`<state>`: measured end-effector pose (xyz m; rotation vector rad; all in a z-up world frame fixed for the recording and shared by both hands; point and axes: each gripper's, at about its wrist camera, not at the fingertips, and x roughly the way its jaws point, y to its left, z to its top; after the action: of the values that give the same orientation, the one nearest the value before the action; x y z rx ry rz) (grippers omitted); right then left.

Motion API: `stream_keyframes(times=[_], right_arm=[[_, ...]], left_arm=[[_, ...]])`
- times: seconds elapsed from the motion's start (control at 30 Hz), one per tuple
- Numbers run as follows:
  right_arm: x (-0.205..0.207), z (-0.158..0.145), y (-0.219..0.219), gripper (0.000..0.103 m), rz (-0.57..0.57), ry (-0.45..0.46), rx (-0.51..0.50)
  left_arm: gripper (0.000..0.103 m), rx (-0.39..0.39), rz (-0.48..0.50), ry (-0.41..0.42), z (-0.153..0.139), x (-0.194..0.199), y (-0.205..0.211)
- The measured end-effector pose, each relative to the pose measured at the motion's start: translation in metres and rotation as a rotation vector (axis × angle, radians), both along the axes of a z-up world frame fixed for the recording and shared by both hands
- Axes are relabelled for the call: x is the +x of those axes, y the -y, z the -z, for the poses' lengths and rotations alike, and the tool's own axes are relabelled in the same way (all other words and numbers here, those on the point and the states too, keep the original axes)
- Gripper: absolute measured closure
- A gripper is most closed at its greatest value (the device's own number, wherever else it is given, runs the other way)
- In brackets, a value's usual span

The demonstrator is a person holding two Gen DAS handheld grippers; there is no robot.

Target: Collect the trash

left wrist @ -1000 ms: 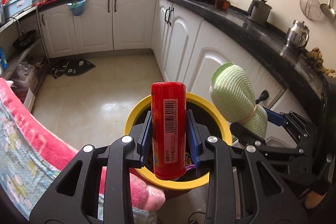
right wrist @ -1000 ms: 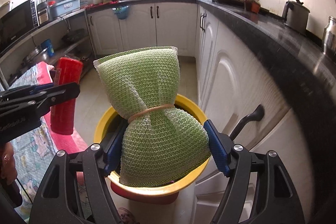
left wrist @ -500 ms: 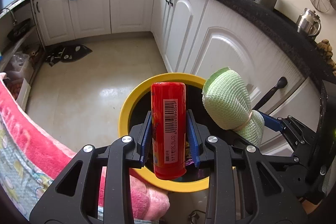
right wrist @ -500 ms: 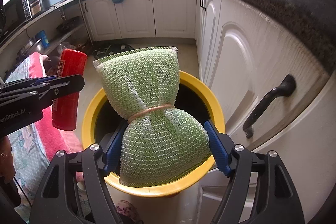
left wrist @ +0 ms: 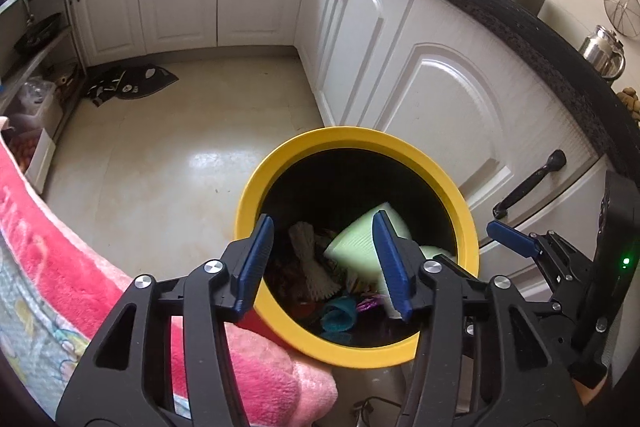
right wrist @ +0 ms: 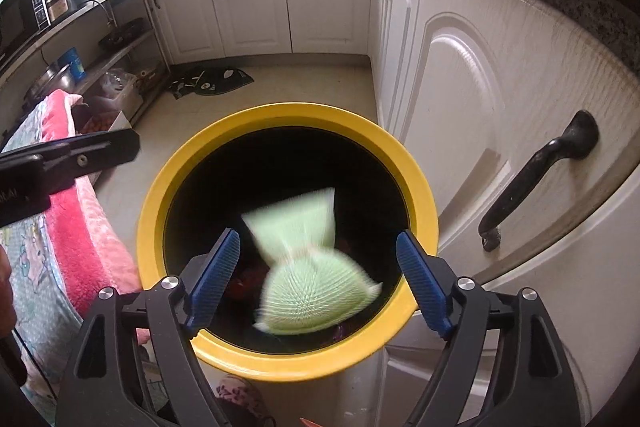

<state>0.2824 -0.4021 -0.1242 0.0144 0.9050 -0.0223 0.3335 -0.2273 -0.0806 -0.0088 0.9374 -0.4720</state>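
The left gripper [left wrist: 324,259] is hovering over the near rim of the bin [left wrist: 256,187], its blue fingers [left wrist: 254,263] spread wide with nothing between them. The right gripper [right wrist: 320,283] is hanging over the same bin [right wrist: 160,187] from the cupboard side, its fingers [right wrist: 212,281] also standing wide apart and gripping nothing. Between and beyond them the green mesh bundle [right wrist: 308,263] is showing blurred inside the bin's dark mouth, clear of both pads, pinched at its waist by a band. In the left view the bundle [left wrist: 360,247] is lying within the bin against the right side, above a heap of other trash: a pale knotted bundle of strands [left wrist: 308,259], something teal [left wrist: 338,315] and a bit of purple wrapper [left wrist: 368,305]. The bin is standing on the floor [left wrist: 168,163] just beside the white cupboards [left wrist: 440,99], near a door with a black handle [right wrist: 536,179]. A pink blanket [left wrist: 60,267] is lying along the left edge of both views, touching the bin's outer wall in the left view. A dark mat [left wrist: 128,87] is lying on the floor well apart, by the far cupboards. The left gripper's black body [right wrist: 68,163] is reaching in from the left of the right view.
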Motion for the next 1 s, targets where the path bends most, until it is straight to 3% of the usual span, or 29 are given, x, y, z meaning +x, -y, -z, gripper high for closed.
stream_keyframes(times=[0.17,0.47,1.0], right_arm=[[-0.007,-0.001,0.002,0.023,0.010,0.004,-0.003],[-0.032,-0.026,-0.006,0.013,0.016,0.080,-0.013],[-0.091,-0.077,-0.061,0.006,-0.055,0.280,-0.038]], left_arm=[[0.045,0.008,-0.022,0.005,-0.005,-0.004,-0.013],[0.011,0.025,-0.076,0.052,-0.026,-0.025,-0.042],[0.011,0.007,-0.167,0.241,-0.079,-0.101,-0.107]])
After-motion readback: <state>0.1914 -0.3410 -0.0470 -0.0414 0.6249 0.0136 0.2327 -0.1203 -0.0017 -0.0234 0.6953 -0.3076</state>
